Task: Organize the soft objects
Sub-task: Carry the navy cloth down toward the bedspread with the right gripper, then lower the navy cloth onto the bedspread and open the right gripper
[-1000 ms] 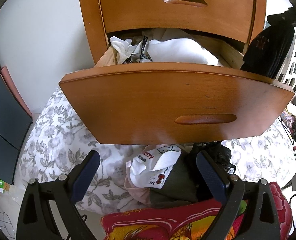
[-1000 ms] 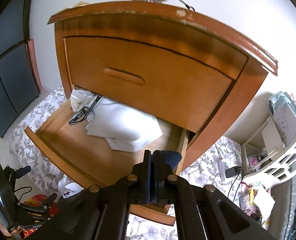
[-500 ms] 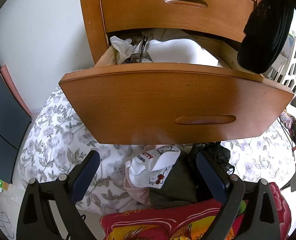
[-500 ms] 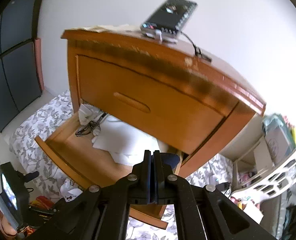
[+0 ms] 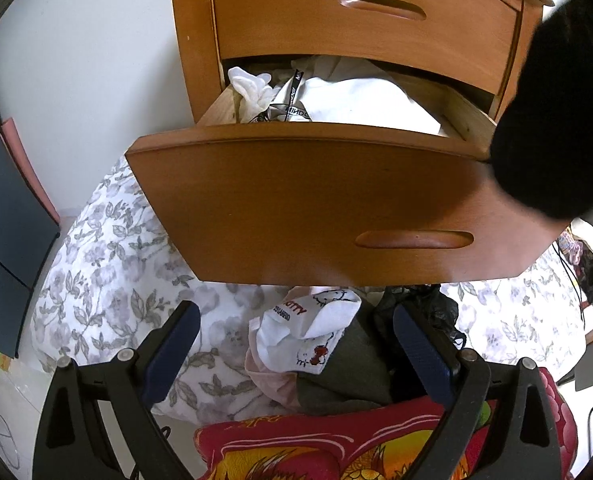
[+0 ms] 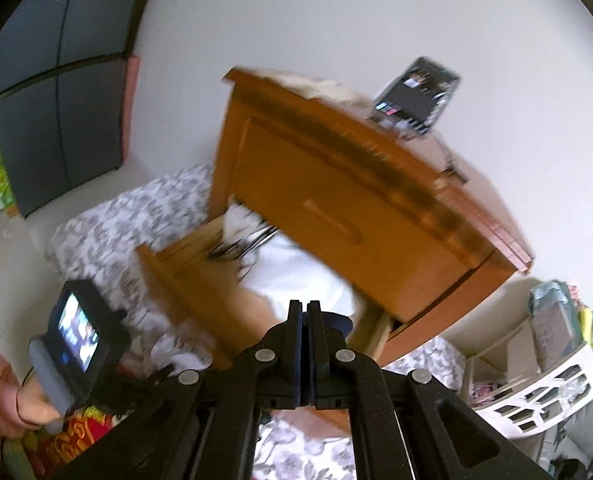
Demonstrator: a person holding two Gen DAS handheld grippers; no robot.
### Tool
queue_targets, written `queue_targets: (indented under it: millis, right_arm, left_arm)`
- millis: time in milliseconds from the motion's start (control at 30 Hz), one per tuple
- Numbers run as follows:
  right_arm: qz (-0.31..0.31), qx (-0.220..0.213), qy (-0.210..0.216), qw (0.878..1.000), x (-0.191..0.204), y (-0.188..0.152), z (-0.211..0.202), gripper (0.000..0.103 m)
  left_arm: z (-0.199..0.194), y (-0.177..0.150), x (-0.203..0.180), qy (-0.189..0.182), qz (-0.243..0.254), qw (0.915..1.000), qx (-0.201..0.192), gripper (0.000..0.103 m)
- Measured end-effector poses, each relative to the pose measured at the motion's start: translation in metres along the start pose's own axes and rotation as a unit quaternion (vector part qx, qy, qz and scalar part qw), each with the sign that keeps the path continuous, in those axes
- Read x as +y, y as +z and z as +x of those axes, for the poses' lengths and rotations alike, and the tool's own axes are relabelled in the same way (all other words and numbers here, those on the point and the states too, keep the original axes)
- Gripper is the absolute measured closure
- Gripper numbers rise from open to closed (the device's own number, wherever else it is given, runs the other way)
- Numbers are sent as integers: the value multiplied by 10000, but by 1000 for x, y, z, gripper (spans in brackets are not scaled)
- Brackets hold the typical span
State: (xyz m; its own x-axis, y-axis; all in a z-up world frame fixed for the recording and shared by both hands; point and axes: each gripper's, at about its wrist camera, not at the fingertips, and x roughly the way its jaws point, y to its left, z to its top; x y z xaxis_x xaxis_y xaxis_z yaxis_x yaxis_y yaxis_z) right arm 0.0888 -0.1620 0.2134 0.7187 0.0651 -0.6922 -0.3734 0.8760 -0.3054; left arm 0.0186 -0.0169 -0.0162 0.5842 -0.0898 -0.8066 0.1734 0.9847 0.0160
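A: Left gripper (image 5: 296, 354) hangs released over the Hello Kitty sock (image 5: 310, 330) on the clothes pile (image 5: 336, 376), below the open drawer (image 5: 316, 208)

B: Then drop straight onto the sock, pinch only that, lift clear of the drawer front. Right gripper (image 6: 304, 354) is clenched on nothing, up above the drawer, so keep it out of the way

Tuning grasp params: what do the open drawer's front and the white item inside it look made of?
Drawer front: looks like wood with a smooth orange-brown varnish; faint grain and a soft sheen show, though it could be veneer. White item: soft woven or knit fabric, matte, judging by its folds and creases; exact fibre can't be told.
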Motion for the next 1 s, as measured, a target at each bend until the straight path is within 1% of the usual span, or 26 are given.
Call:
queue_targets:
  millis: [267, 600, 667, 833, 1000]
  right_arm:
    - [-86, 555, 428, 9975, 33, -38, 42, 101]
    - [-6, 999, 720, 9924, 50, -68, 86, 101]
    - [13, 1103, 702, 9914, 53, -75, 95, 101]
    - [162, 1358, 808, 9873, 59, -94, 118, 101]
    - [349, 1493, 844, 9846, 58, -105, 131, 100]
  left_arm:
    - [-1, 0, -1, 19, 16, 10000, -10, 6]
    - [-1, -1, 0, 35, 29, 10000, -26, 6]
    - [-1, -1, -1, 35, 29, 10000, -22, 6]
    - [-1, -1, -1, 51, 37, 10000, -26, 6]
    - [-1, -1, -1, 71, 49, 10000, -23, 6]
